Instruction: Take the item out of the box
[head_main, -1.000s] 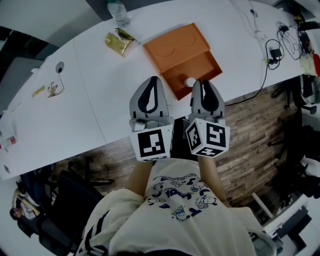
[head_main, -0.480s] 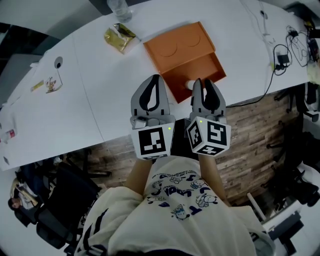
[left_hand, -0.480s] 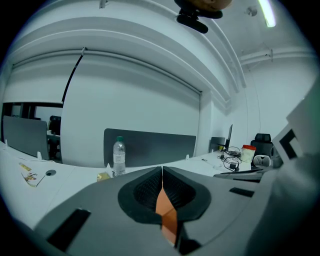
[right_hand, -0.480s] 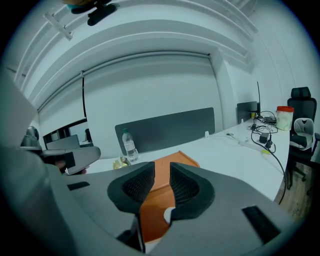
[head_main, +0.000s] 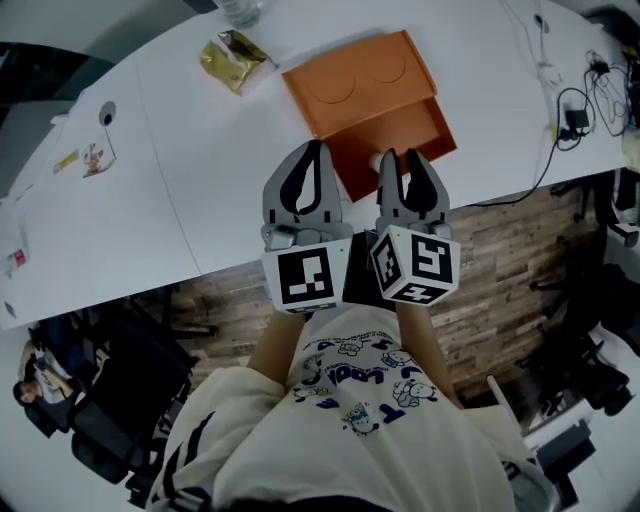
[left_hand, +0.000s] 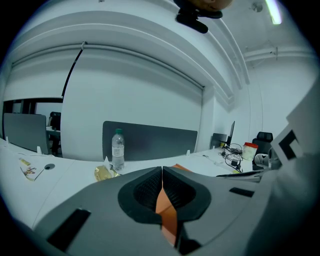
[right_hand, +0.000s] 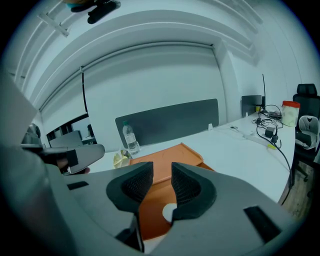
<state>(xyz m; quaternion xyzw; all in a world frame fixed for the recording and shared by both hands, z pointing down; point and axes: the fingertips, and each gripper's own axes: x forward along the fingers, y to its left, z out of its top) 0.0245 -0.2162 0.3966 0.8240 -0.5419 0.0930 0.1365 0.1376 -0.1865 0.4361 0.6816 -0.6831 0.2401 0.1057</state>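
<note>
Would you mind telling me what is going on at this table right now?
A person holding a gripper in each hand is working at an open orange box on the white table. The right gripper hangs over the box's tray, its jaws opening with nothing pinched between them. The small white item lies in the tray just under that gripper, so it has not been taken out yet. The left gripper is shut and empty beside the box.

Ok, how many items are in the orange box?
1: a white item in the box's tray, near its front edge. The right tongs, opening and empty, may hide more.
</note>
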